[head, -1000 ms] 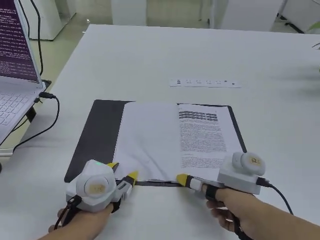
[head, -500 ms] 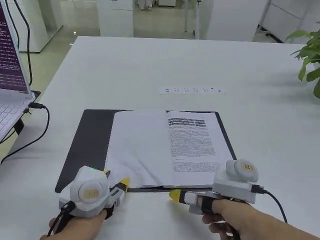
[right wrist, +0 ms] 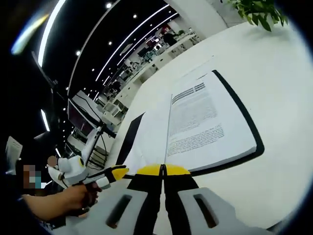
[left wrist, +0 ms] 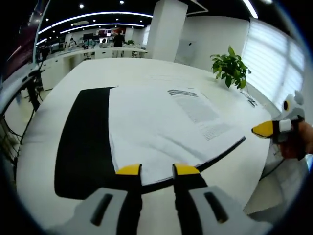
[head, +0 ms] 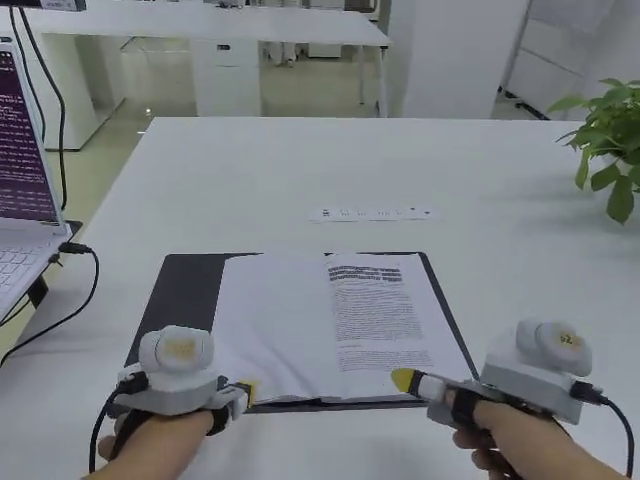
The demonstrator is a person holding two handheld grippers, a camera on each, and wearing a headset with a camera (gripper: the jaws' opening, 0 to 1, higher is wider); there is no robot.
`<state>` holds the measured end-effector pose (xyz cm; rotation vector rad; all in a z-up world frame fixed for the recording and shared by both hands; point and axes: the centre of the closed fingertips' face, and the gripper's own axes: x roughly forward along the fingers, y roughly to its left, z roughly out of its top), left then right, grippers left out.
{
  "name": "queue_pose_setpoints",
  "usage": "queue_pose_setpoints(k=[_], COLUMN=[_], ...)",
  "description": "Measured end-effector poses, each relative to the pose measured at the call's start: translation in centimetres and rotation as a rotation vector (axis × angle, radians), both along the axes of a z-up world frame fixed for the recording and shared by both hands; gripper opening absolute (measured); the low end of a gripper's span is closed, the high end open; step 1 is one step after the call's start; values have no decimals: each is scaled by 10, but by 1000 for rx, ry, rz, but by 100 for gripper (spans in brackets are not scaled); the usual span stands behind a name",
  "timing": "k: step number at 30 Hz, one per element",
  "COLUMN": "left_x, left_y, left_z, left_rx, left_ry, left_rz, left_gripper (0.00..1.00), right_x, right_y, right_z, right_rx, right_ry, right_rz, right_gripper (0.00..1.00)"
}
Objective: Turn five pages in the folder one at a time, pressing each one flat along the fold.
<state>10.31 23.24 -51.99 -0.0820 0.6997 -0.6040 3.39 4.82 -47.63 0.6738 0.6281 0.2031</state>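
Note:
The black folder (head: 180, 290) lies open on the white table, with a blank white page (head: 270, 320) on its left and a printed page (head: 385, 305) on its right, both flat. My left gripper (left wrist: 157, 170) is open, its yellow tips over the folder's near edge (left wrist: 161, 183) with nothing between them. In the head view the left gripper (head: 240, 392) sits at the blank page's near corner. My right gripper (right wrist: 162, 170) is shut and empty, just short of the near edge below the printed page (right wrist: 195, 122). The head view shows the right gripper (head: 405, 380) there.
A laptop (head: 20, 200) stands at the far left with a cable (head: 70, 290) trailing toward the folder. A thin white strip (head: 370, 213) lies beyond the folder. A potted plant (head: 605, 140) is at the right edge. Bare table surrounds the folder.
The head camera has tilted up, so the folder sits lower in view. My right gripper has slid to the right along the folder's near edge. The left gripper stays at the page corner.

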Motion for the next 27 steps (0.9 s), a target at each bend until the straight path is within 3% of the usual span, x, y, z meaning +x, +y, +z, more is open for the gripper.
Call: queue_pose_setpoints(k=[1,4,6,8,12,15,17,19,21,23,27], left_x=[-4,-12,-16,-20,-27,-32,-37,-40,-44,-47,-55], left_y=[2,1,2,1,6,11,14,17,22,26,32], left_z=[6,17,29,44,66,74,77,82,83,85,89], left_rx=[12,-6,-19,-45,-44,-47,-46,-30,0,20,48], left_ry=[-2,3,-12,-43,-112,-128,-133,-172,-195,-218,-247], left_rz=[-1,-3,6,16,29,40,41,33,27,20,5], left_gripper=[25,28,31,34,48,58,61,64,70,76,90], right_x=[-1,-2,-2,-3,-6,-9,-13,-16,-17,-20,-24], right_y=[-4,-21,-31,-43,-60,-61,-60,-57,-52,-47,-43], right_z=[4,16,22,27,40,45,43,43,49,50,54], right_rx=[-19,-85,-140,-205,-322,-397,-458,-495,-534,-556,-567], right_ry=[-10,-46,-72,-87,-126,-159,-157,-171,-223,-238,-272], right_rz=[-9,-38,-51,-66,-83,-33,11,52,97,145,161], right_gripper=[0,0,0,0,1,16,25,35,43,56,82])
